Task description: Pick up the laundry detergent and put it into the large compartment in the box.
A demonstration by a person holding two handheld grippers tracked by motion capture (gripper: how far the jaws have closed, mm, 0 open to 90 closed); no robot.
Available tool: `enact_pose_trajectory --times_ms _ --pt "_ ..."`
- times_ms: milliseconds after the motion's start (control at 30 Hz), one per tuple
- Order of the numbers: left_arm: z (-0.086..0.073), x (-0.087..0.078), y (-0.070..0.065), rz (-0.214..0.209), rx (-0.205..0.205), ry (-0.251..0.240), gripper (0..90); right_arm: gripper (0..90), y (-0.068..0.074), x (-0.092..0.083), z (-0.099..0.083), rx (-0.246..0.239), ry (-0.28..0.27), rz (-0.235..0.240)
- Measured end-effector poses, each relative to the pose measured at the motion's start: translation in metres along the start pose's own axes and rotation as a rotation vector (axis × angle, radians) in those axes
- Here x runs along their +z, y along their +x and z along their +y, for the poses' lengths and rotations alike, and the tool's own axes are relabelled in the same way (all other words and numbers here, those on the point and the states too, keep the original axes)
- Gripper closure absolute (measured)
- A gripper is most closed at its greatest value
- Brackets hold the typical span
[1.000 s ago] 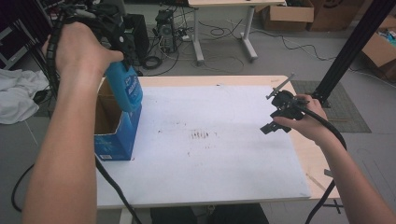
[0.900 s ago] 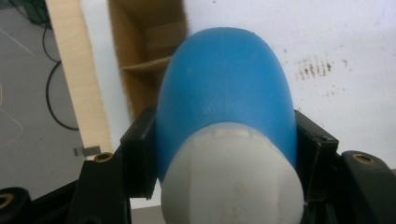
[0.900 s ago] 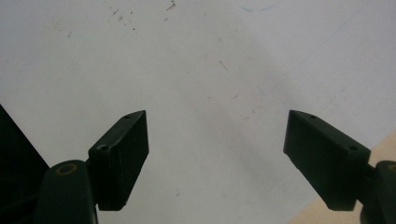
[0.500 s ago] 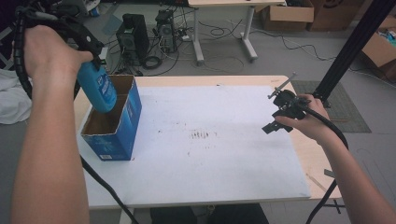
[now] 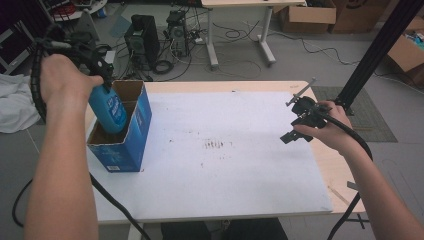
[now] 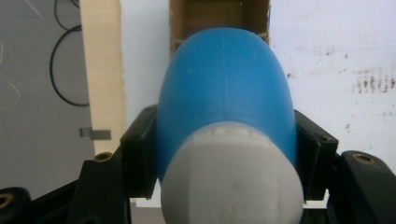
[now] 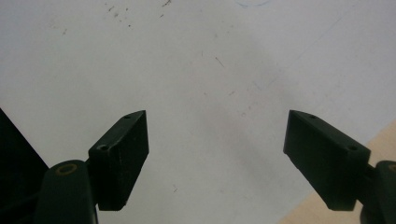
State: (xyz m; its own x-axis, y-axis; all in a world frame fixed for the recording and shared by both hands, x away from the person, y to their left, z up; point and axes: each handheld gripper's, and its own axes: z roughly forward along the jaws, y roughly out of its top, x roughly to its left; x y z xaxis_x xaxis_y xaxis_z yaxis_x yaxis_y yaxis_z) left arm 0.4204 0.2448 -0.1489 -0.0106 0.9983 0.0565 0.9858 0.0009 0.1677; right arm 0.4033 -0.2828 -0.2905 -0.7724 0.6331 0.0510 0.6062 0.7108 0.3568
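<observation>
Since the earlier frame your left gripper, clamped on the blue bottle, has carried it down into the open blue carton. Keep it upright and centred between the carton's walls. Your right gripper, jaws apart, waits well right of the carton.

Grey floor all around the table, whose pale wood edge frames a white, speckled top. Behind it a second desk on white legs, with two dark computer towers beside it and loose cables trailing across the floor. Cardboard boxes along the far side. A black post rises at right, over a dark mat. White cloth at left. Light even.
</observation>
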Motion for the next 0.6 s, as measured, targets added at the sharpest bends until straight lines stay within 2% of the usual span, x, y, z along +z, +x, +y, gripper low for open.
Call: enact_pose_trajectory --times_ms 33,67,167,267,300,333,400,600 --pt "0.000 0.011 -0.001 0.006 0.005 0.004 38.4 22.2 0.000 0.000 0.000 0.001 0.003 -0.002" --pt "0.000 0.011 -0.001 0.006 0.005 0.004 38.4 22.2 0.000 0.000 0.000 0.002 0.001 -0.002" --pt "0.000 0.026 -0.002 0.017 0.020 0.021 38.4 22.2 0.001 0.000 0.001 0.001 0.005 -0.002" --pt "-0.002 0.042 -0.001 0.011 0.024 0.039 38.4 22.2 0.001 0.001 0.001 0.000 0.004 -0.003" --pt "-0.003 0.052 -0.001 0.004 0.027 0.046 38.4 22.2 0.002 0.002 0.002 0.002 0.006 -0.001" --pt "-0.003 0.052 -0.001 0.004 0.027 0.046 38.4 22.2 0.002 0.002 0.002 0.002 0.006 -0.001" --pt "-0.004 0.065 0.000 -0.008 0.024 0.059 38.4 22.2 0.002 0.003 0.003 -0.003 0.012 -0.003" --pt "-0.007 0.084 0.001 -0.019 0.015 0.078 38.4 22.2 0.003 0.003 0.005 -0.005 0.009 -0.003"
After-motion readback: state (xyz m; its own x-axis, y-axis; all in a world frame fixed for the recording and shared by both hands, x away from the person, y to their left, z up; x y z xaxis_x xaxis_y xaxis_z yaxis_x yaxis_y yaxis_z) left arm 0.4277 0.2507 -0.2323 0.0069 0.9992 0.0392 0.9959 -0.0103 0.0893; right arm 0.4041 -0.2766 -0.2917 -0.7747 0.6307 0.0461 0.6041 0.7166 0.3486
